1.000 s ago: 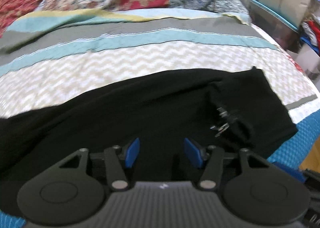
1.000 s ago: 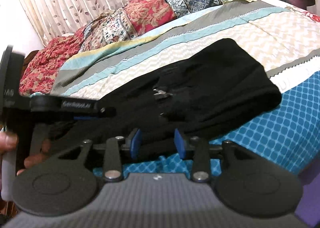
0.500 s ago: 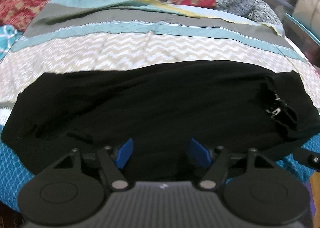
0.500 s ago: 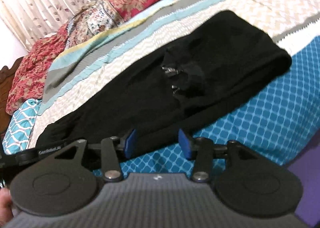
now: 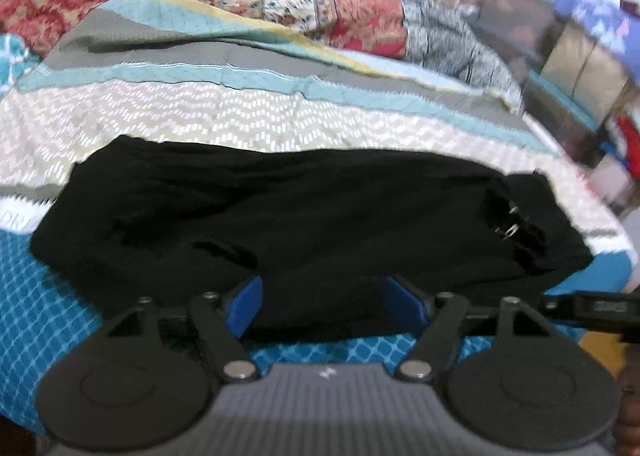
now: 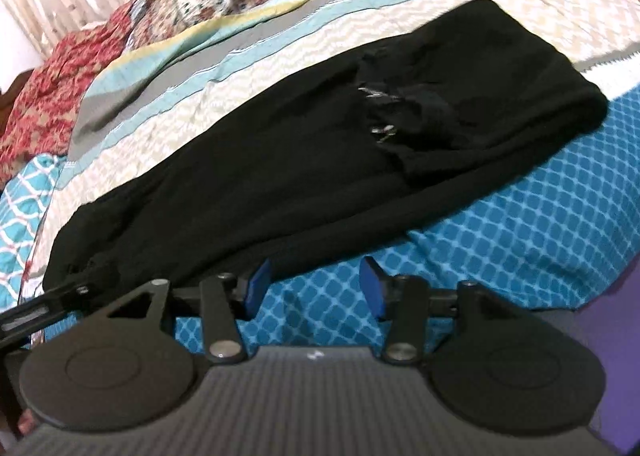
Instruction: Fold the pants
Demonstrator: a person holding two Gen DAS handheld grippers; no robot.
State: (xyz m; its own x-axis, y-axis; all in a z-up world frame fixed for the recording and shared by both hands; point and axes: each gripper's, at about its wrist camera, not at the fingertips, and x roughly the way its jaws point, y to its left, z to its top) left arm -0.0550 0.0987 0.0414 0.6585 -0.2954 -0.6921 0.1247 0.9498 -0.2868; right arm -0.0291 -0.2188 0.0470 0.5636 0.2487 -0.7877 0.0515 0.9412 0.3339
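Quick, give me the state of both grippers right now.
Left gripper: open, jaws opening, nothing gripped; black pants lie just ahead of its fingertips.
Right gripper: open, jaws opening, empty over the blue bedspread.

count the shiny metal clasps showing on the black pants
2, close together on the bunched fabric toward one end of the black pants: upper clasp, lower clasp. Folds could hide more.
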